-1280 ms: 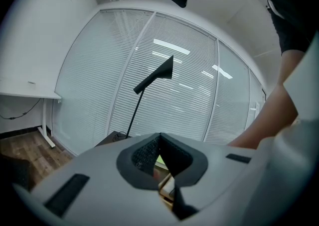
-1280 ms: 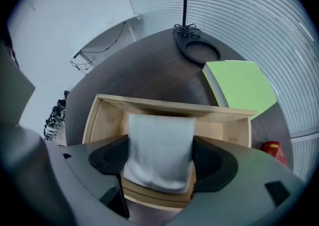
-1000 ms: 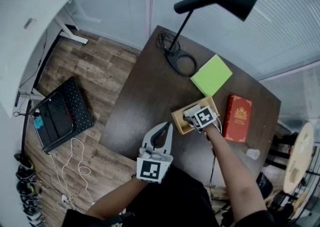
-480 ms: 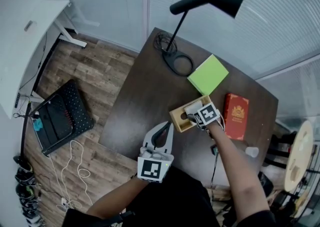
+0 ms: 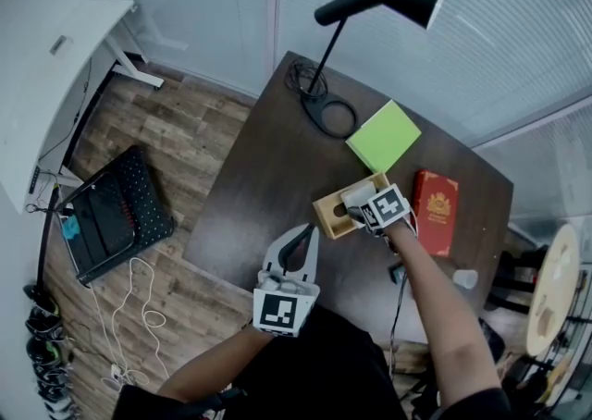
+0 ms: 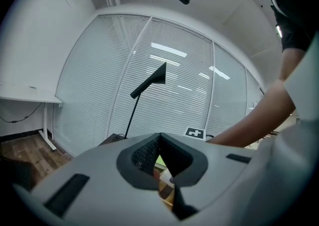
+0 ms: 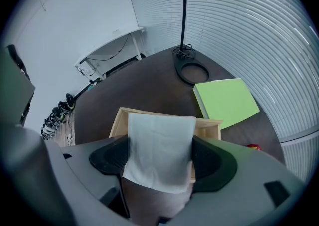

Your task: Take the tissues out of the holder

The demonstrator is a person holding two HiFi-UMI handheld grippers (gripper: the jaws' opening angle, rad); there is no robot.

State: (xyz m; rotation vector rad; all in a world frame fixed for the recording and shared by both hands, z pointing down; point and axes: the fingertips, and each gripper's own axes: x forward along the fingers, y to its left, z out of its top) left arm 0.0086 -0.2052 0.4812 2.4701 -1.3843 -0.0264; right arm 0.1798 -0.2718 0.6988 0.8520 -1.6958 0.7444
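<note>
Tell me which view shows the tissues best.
The right gripper view: the white tissues fill the frame's centre, clamped in the right gripper above the wooden holder. The head view shows only a small pale patch beside that gripper's marker cube. The left gripper view shows no tissues clearly.

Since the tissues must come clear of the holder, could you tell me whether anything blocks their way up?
Nothing visible does. The right gripper is shut on the tissues over the open-topped wooden holder; the green pad and the lamp base lie off to the side.
</note>
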